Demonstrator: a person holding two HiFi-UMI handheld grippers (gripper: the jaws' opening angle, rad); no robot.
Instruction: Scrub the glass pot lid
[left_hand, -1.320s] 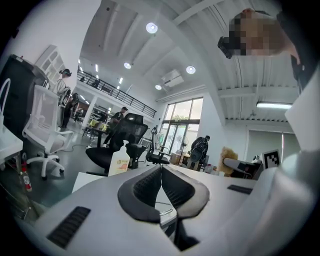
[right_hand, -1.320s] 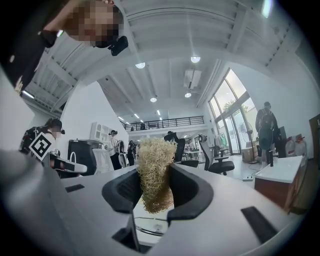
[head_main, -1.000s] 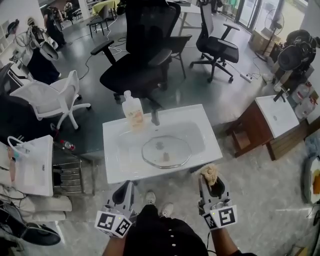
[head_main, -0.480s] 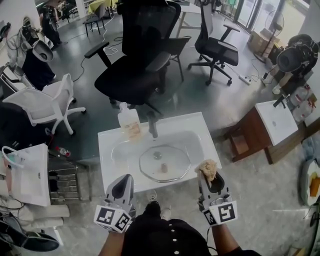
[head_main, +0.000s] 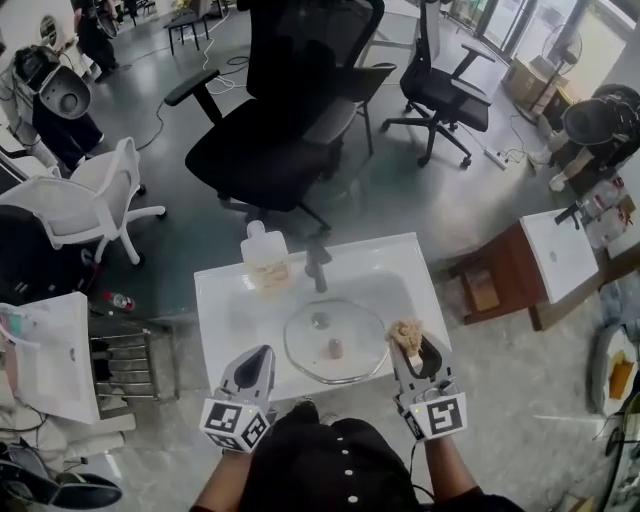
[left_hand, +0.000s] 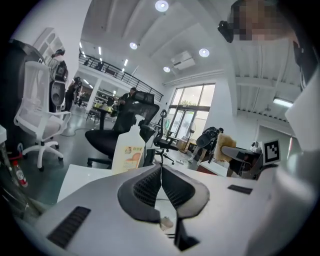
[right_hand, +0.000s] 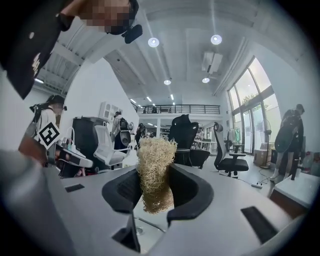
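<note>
Grey workshop floor and black office chairs behind, and up front a white washbasin with the glass pot lid lying flat in its bowl, soap bottle and tap just behind. Right gripper has its jaws clamped on a straw-coloured scrubber near the lid's right rim; left gripper hovers at the near edge, jaws pressed together, empty. Nothing pins that lid, so a hard scrub could skate it into the tap!
</note>
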